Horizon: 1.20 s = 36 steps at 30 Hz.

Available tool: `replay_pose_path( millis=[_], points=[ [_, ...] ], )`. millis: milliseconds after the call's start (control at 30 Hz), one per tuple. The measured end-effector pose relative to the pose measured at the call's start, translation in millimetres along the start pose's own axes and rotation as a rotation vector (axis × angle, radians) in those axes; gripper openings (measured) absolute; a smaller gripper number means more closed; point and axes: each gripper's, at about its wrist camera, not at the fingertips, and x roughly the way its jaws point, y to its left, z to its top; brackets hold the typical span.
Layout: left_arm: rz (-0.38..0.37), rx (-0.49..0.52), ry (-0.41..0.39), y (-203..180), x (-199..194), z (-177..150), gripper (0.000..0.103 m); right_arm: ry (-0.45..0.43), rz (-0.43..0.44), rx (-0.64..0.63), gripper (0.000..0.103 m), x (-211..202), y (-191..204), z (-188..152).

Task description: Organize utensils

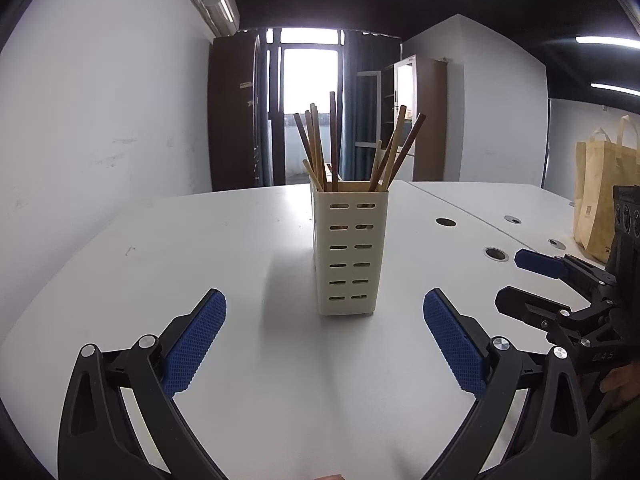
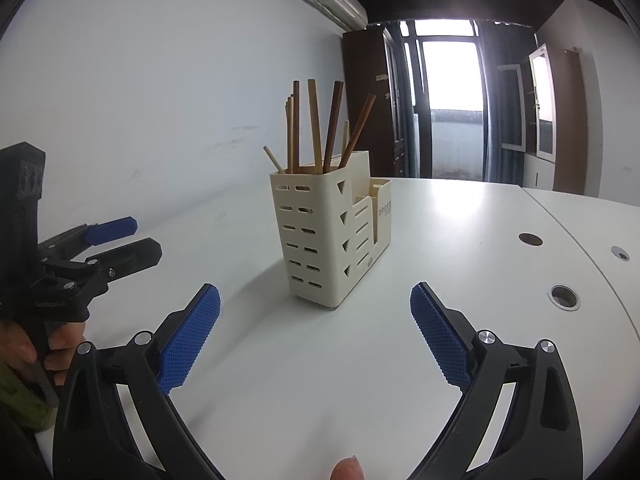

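Note:
A cream slotted utensil holder (image 1: 347, 252) (image 2: 324, 240) stands upright on the white table (image 1: 200, 264) (image 2: 460, 240). Several wooden chopsticks (image 1: 320, 148) (image 2: 316, 128) lean in its tall compartment; the lower compartments, seen in the right wrist view, look empty. My left gripper (image 1: 325, 300) is open, just short of the holder, with nothing between its blue pads. My right gripper (image 2: 315, 294) is open too, a little nearer than the holder and empty. Each gripper shows in the other's view: the right gripper (image 1: 516, 280) at the right edge, the left gripper (image 2: 136, 240) at the left edge.
Round cable holes (image 1: 495, 253) (image 2: 564, 297) dot the table to the right. A tan fabric bag (image 1: 600, 192) stands at the far right. A seam (image 1: 472, 216) splits the tabletop. A white wall runs along the left, with cabinets and a bright door behind.

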Motion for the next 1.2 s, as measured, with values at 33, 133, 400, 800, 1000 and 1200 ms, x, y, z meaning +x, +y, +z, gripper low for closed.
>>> replay_pose_path(
  millis=[33,133,400,800,1000,1200],
  points=[
    [0.001,0.000,0.001,-0.2,0.2,-0.2,0.097,0.001,0.001,0.000,0.097,0.3,0.1,-0.3],
    [0.001,-0.002,0.004,-0.3,0.5,-0.5,0.097,0.006,0.003,0.001,0.097,0.6,0.0,-0.8],
    [0.001,0.013,0.002,-3.9,-0.1,-1.1,0.097,0.010,0.005,-0.017,0.097,-0.5,4.0,-1.2],
    [-0.005,0.022,-0.003,-6.7,-2.0,-1.8,0.097,0.002,-0.003,-0.006,0.098,-0.4,1.6,-0.6],
    [-0.017,0.022,0.014,-7.5,1.5,-3.6,0.097,0.008,0.003,-0.015,0.098,1.4,3.8,-0.8],
    [-0.018,0.023,0.013,-8.3,0.7,-3.4,0.097,0.011,0.009,-0.021,0.098,2.7,6.1,-2.0]
  ],
)
